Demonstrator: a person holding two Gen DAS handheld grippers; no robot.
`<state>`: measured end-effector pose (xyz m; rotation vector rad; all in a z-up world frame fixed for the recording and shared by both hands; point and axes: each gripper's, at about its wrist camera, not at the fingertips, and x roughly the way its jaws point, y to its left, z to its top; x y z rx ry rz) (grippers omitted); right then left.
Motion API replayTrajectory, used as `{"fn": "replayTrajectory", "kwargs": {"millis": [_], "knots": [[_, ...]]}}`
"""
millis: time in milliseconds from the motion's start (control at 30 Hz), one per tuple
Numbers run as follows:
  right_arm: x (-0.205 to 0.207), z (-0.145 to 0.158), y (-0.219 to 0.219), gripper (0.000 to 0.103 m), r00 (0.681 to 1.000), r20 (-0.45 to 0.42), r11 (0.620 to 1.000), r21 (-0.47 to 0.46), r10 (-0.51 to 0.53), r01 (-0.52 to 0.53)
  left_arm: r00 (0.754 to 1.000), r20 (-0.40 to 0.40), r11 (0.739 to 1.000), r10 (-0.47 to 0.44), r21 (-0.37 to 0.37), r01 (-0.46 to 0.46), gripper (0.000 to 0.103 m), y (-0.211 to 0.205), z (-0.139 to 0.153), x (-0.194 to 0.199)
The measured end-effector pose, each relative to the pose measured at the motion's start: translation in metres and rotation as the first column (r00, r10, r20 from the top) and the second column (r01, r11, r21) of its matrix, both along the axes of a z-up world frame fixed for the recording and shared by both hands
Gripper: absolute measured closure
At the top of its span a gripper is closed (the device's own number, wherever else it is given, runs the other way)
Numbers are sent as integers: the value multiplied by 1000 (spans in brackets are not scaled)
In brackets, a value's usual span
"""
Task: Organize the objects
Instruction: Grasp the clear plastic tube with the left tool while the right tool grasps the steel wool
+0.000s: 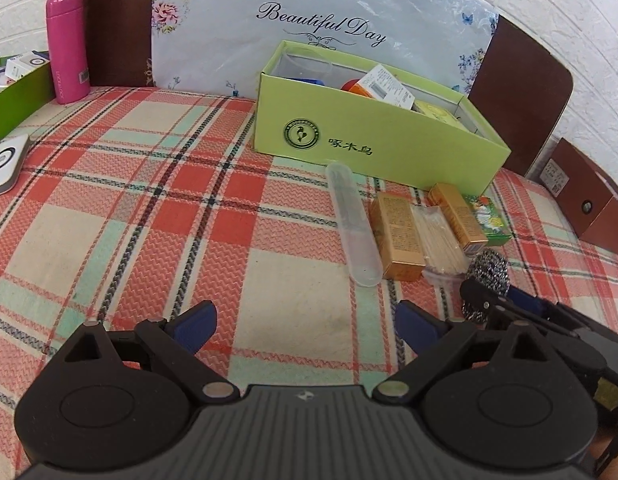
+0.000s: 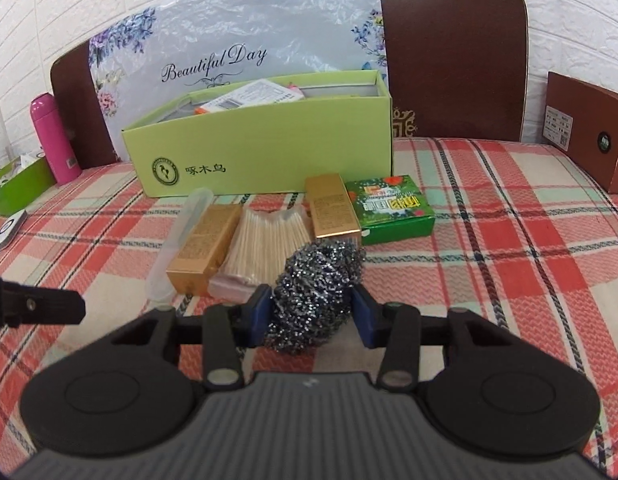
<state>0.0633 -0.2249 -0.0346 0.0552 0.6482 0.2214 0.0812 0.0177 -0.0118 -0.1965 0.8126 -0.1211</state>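
My right gripper [image 2: 313,312] is shut on a steel wool scrubber [image 2: 315,292], just above the plaid cloth; the scrubber also shows in the left wrist view [image 1: 487,276]. Beyond it lie two gold boxes [image 2: 203,248] [image 2: 331,210], a bag of cotton swabs [image 2: 265,246], a clear plastic tube [image 2: 179,236] and a green packet [image 2: 389,208]. A light green open box [image 2: 265,148] with several items inside stands behind them. My left gripper [image 1: 305,328] is open and empty over the cloth, left of the tube [image 1: 353,224].
A pink bottle [image 1: 67,44] and a dark green box [image 1: 13,96] stand at the far left, with a white device [image 1: 3,164] near them. A brown box [image 2: 589,132] sits at the right. Chair backs and a flowered bag line the wall.
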Motion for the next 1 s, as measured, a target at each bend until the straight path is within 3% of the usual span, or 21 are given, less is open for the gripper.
{"fn": "replayTrajectory", "kwargs": {"millis": [133, 233, 400, 500, 667, 767, 867, 1000], "knots": [[-17, 5, -11, 63, 1000, 13, 1000, 1, -4, 4, 998, 52, 999, -31, -36, 33, 4, -8, 7, 8], [-30, 6, -20, 63, 1000, 1, 1000, 25, -9, 9, 997, 80, 998, 4, -59, 0, 6, -10, 10, 25], [-41, 6, -32, 63, 999, -15, 998, 46, -33, 34, 999, 14, 991, 50, -124, -47, 19, -5, -8, 66], [-42, 6, -34, 63, 999, -16, 998, 48, -37, 37, 999, -42, 982, 9, -187, -16, 22, -10, -20, 82], [-42, 6, -31, 63, 999, -21, 998, 48, -25, 26, 999, 12, 993, -32, -115, 33, 22, -29, -24, 92], [-44, 5, -30, 63, 999, -26, 999, 48, -22, 23, 1000, 19, 988, -20, -150, 22, 30, -21, -26, 94], [-42, 3, -30, 62, 999, -34, 998, 48, -25, 27, 1000, 15, 978, 5, -210, -2, 31, -6, -27, 90], [-42, 3, -27, 62, 999, -33, 999, 45, -24, 25, 1000, 22, 985, 6, -172, -2, 34, -7, -27, 90]]}}
